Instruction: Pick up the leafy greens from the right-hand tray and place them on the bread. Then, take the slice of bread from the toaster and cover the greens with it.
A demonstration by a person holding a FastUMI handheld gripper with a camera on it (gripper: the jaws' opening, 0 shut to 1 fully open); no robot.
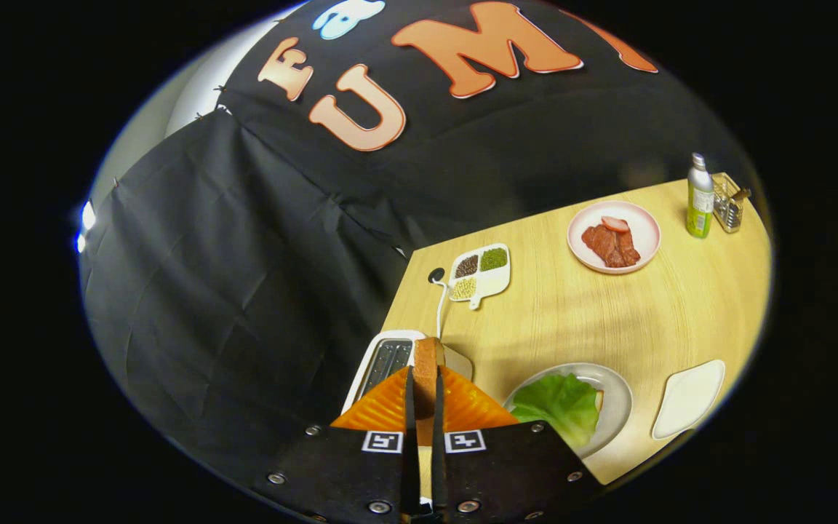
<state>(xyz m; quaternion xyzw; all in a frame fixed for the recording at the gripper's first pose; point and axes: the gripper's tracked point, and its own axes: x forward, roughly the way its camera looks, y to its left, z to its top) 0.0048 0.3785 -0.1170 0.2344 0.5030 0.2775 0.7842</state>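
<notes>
My gripper [425, 378] is shut on a slice of bread [426, 360], which stands on edge between the two orange fingers [382, 407], lifted above the white toaster [382, 364]. The toaster's open slot shows just left of the slice. To the right of the fingers a grey plate [617, 397] holds the leafy greens [561, 404], which lie on top of another slice of bread [599, 399] whose edge peeks out at the right.
A white tray [688, 399] lies right of the grey plate. Farther back on the wooden table [644, 313] are a pink plate with meat slices [614, 236], a white divided dish of beans [479, 273], a green bottle [699, 196] and a small wire holder [728, 204].
</notes>
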